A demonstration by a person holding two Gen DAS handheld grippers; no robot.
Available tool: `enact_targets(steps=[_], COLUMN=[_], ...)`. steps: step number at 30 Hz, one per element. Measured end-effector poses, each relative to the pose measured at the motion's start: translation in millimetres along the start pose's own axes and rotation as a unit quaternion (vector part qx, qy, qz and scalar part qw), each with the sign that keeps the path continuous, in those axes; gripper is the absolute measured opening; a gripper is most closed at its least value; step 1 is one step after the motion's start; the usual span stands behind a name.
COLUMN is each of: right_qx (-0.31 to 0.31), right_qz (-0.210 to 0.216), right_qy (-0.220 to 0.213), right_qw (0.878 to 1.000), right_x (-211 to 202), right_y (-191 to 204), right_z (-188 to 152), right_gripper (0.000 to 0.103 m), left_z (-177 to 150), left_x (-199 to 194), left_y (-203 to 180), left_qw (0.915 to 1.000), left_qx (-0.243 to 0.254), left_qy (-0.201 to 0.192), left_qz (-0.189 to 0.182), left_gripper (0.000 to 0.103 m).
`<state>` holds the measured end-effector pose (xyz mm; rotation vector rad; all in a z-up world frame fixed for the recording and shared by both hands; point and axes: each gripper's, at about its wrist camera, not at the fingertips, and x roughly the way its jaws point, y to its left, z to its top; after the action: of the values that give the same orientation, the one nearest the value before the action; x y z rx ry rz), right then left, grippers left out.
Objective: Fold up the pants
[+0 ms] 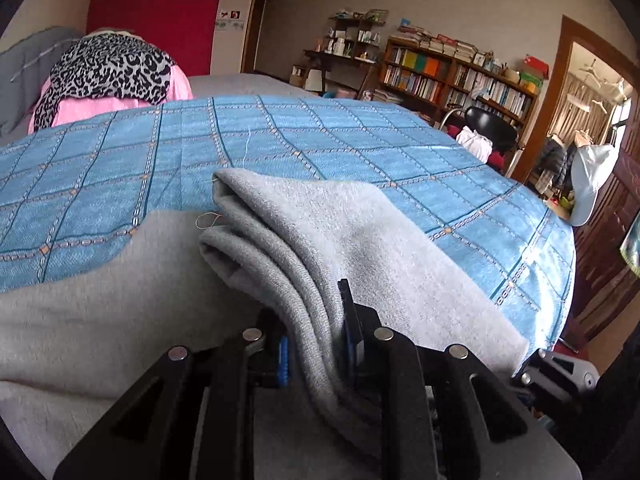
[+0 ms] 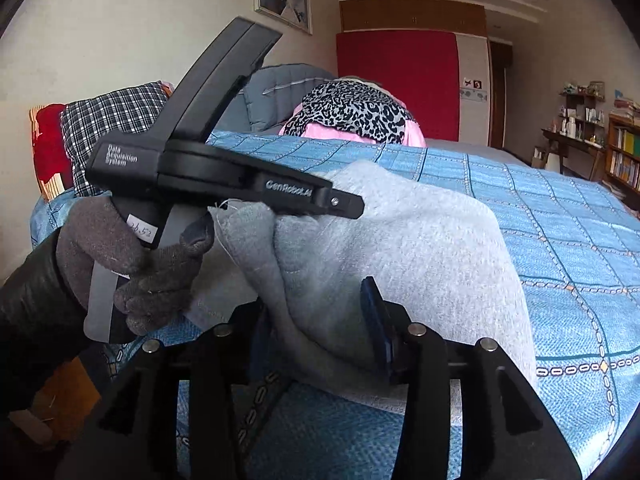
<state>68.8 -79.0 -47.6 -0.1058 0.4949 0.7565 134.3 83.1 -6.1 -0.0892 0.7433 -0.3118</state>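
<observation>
The grey pants (image 1: 352,236) lie on a bed with a blue checked cover (image 1: 280,140). My left gripper (image 1: 316,344) is shut on a folded bunch of the grey cloth and holds it just above the bed. In the right wrist view the pants (image 2: 400,248) hang lifted in a hump. My right gripper (image 2: 316,328) has the cloth between its fingers, and the jaws stand fairly wide around the thick fold. The left gripper (image 2: 348,206), held by a gloved hand (image 2: 132,264), grips the pants' edge at the upper left of that view.
A pile of pink and leopard-print clothes (image 1: 116,76) sits at the bed's far end before a red wardrobe (image 1: 160,12). A bookshelf (image 1: 452,76), a black chair (image 1: 492,124) and a doorway (image 1: 592,112) lie to the right. Checked pillows (image 2: 116,120) rest at the headboard.
</observation>
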Motion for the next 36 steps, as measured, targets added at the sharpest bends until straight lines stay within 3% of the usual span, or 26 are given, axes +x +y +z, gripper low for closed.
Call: enact_targets(steps=[4, 9, 11, 14, 17, 22, 26, 30, 36], right_qx=[0.031, 0.024, 0.031, 0.048, 0.070, 0.070, 0.069, 0.066, 0.048], right_qz=[0.020, 0.020, 0.020, 0.016, 0.017, -0.036, -0.063, -0.069, -0.072], right_qy=[0.027, 0.023, 0.016, 0.004, -0.005, 0.006, 0.023, 0.043, 0.051], right_qw=[0.999, 0.999, 0.999, 0.999, 0.997, 0.997, 0.995, 0.995, 0.995], right_x=[-4, -18, -21, -26, -32, -19, -5, 9, 15], right_y=[-5, -6, -8, -15, -28, -36, -43, -43, -43], right_z=[-9, -13, -10, -1, 1, 4, -1, -10, -13], right_gripper=[0.045, 0.045, 0.045, 0.045, 0.046, 0.045, 0.045, 0.046, 0.046], left_z=[-19, -24, -24, -23, -25, -30, -44, -59, -67], left_x=[14, 15, 15, 12, 1, -25, -40, -34, -22], left_y=[17, 21, 27, 38, 41, 30, 14, 12, 14], left_qw=[0.9990, 0.9985, 0.9980, 0.9960, 0.9955, 0.9955, 0.9967, 0.9959, 0.9946], left_qx=[-0.035, -0.046, -0.058, -0.084, -0.085, -0.064, -0.058, -0.074, -0.081], left_qy=[0.020, 0.022, 0.025, 0.029, 0.023, 0.006, 0.005, 0.030, 0.024], left_qz=[-0.018, -0.021, -0.009, 0.011, 0.034, 0.069, 0.057, 0.044, 0.061], left_gripper=[0.021, 0.025, 0.045, 0.061, 0.063, 0.064, 0.070, 0.070, 0.074])
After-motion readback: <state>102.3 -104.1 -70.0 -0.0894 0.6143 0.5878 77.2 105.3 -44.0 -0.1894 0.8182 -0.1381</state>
